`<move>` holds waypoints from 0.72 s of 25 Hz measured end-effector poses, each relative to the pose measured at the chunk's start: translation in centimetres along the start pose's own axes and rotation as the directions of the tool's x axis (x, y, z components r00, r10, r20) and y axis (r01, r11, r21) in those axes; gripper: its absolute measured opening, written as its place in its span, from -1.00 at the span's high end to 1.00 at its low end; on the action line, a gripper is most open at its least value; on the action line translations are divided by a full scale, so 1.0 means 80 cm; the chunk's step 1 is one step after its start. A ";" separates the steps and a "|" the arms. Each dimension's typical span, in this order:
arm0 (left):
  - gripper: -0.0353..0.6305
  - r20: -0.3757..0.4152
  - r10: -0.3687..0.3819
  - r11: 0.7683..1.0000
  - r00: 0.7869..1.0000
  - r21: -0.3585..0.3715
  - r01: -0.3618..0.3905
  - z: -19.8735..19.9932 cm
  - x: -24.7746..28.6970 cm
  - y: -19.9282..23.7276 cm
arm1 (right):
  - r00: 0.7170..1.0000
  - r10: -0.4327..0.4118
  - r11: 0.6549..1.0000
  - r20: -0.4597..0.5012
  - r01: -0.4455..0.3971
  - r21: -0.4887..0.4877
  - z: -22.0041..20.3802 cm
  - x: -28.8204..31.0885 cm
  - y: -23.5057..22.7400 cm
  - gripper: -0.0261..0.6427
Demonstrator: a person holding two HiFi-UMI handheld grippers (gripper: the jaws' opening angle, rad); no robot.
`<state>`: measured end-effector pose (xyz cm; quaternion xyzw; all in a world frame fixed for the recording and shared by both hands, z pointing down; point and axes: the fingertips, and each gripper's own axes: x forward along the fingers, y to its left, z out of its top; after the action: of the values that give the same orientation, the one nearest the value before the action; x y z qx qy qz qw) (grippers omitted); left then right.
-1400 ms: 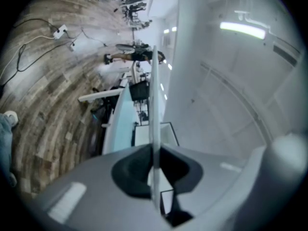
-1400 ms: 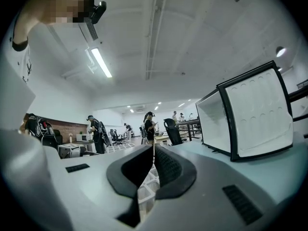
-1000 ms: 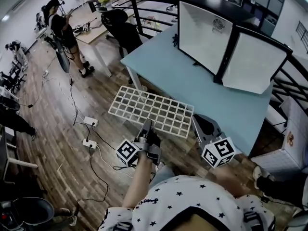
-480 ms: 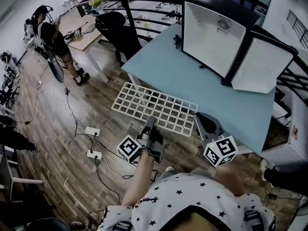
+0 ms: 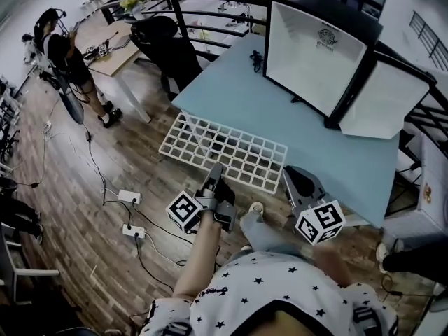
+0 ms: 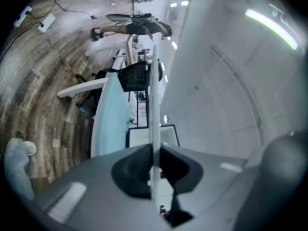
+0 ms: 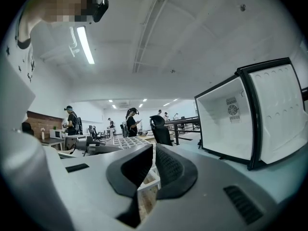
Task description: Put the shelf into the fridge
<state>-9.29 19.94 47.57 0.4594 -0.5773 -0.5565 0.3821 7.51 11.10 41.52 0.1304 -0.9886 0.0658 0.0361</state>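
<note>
The shelf [image 5: 224, 151] is a white wire grid, held about level above the wood floor at the near edge of the blue table [image 5: 266, 117]. My left gripper [image 5: 215, 170] is shut on its near rim. My right gripper [image 5: 289, 176] is shut on the rim's right end. In the left gripper view the shelf [image 6: 155, 81] is a thin white line, edge on, between the closed jaws of the left gripper [image 6: 155, 153]. In the right gripper view the right gripper [image 7: 153, 158] pinches the shelf [image 7: 131, 141]. The small fridge [image 5: 315, 51] stands on the table, its door [image 5: 381, 103] swung open to the right.
A black office chair [image 5: 171, 44] and a black railing stand behind the table's left end. A person [image 5: 59, 47] stands by a desk at far left. Power strips [image 5: 129, 197] and cables lie on the floor. My own leg and shoe [image 5: 255, 212] are below the shelf.
I have stepped toward the table: a leg and shoe now show under the shelf. Both grippers keep their hold, and the shelf has come a little closer to the table edge.
</note>
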 end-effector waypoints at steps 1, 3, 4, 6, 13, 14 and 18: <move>0.79 -0.003 0.001 1.000 1.000 0.003 -0.001 0.004 0.007 0.001 | 1.000 -0.001 1.000 0.003 0.001 0.008 -0.001 0.005 -0.004 0.85; 0.79 -0.008 -0.001 1.000 1.000 0.002 0.001 0.012 0.021 0.001 | 1.000 -0.004 1.000 0.008 0.003 0.023 -0.001 0.017 -0.011 0.85; 0.79 -0.009 -0.005 1.000 1.000 -0.003 0.005 0.017 0.029 0.002 | 1.000 -0.006 1.000 0.009 0.005 0.026 -0.001 0.025 -0.016 0.85; 0.79 -0.010 -0.001 1.000 1.000 -0.013 0.001 0.026 0.049 0.005 | 1.000 -0.011 1.000 0.010 0.010 0.028 -0.001 0.044 -0.027 0.85; 0.79 -0.025 0.009 1.000 1.000 -0.012 -0.009 0.069 0.129 0.009 | 1.000 0.005 1.000 0.007 -0.006 0.031 0.009 0.113 -0.061 0.85; 0.79 -0.025 0.005 1.000 1.000 -0.021 -0.005 0.073 0.142 0.008 | 1.000 0.006 1.000 0.007 -0.006 0.030 0.011 0.119 -0.067 0.85; 0.79 -0.055 -0.016 1.000 0.998 0.003 0.016 0.088 0.206 0.000 | 1.000 0.030 0.999 -0.001 -0.030 0.037 0.023 0.153 -0.095 0.62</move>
<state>-20.70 6.21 45.76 0.4797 -0.5638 -0.5457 0.3928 -2.37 0.45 41.73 0.1162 -0.9890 0.0847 0.0332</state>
